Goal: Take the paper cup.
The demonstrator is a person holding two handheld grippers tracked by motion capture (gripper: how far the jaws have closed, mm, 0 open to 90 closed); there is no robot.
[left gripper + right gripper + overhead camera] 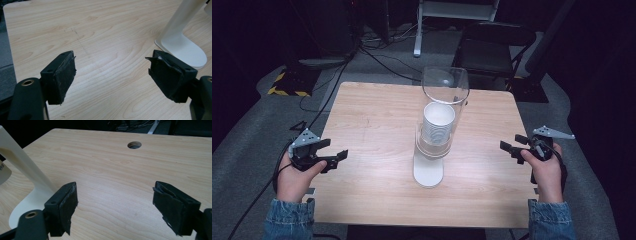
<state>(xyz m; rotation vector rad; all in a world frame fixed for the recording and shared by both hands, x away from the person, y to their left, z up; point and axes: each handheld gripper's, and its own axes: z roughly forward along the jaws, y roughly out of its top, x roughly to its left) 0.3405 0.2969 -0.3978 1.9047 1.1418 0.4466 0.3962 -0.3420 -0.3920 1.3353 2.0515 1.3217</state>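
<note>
Denim-sleeved hands enter from the bottom edge. Left tool (332, 157) hovers over the tabletop's (377, 120) left edge, jaws apart and empty. At centre stands a white-based cup dispenser (428, 172), its clear tube (445, 85) holding stacked paper cups (438, 122). Right tool (511, 146) hovers at the right edge, jaws apart and empty, well apart from the dispenser.

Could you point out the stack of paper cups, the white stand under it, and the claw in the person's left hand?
stack of paper cups (438, 122): high view, on the top cup's side.
white stand (428, 172): high view, on its flat base.
left claw (337, 156): high view, between its open fingertips.
</note>
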